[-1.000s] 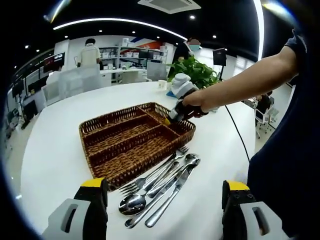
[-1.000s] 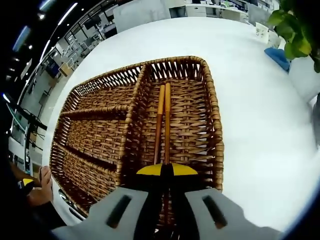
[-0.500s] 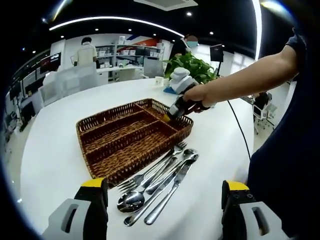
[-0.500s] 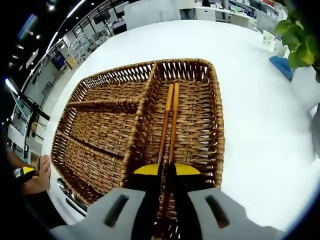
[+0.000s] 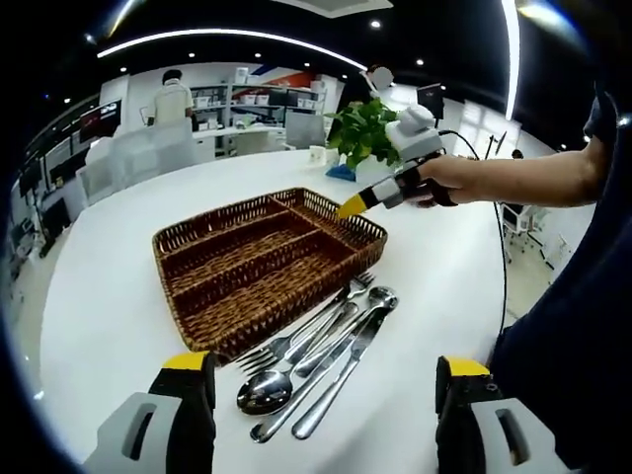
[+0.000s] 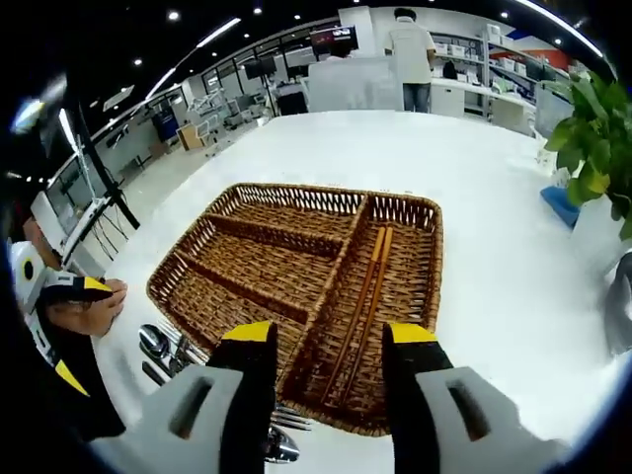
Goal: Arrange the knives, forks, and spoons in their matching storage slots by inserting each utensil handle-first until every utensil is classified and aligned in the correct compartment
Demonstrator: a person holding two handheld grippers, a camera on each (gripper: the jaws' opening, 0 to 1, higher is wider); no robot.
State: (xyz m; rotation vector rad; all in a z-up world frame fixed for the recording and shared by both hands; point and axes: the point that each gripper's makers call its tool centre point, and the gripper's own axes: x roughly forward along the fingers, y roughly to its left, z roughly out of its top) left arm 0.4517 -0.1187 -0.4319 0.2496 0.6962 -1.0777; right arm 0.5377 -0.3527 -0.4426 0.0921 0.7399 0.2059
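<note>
- My right gripper (image 6: 326, 346) had let go of the two chopsticks (image 6: 363, 296) and lifted away, jaws now spread; they lay ahead in the wicker tray's (image 6: 197, 259) end compartment.
- My left gripper (image 5: 321, 390) hung spread, with about five utensils (image 5: 316, 346) just ahead, beside the tray.

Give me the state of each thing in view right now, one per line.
Basket: upright on the table, long slots bare.
Chopsticks: lying flat, side by side in the basket's end slot, released.
Cutlery: piled loose on the table beside the basket, unsorted.
Right gripper: open, above the basket, holding nothing.
Left gripper: open, holding nothing, over the table near the cutlery.
</note>
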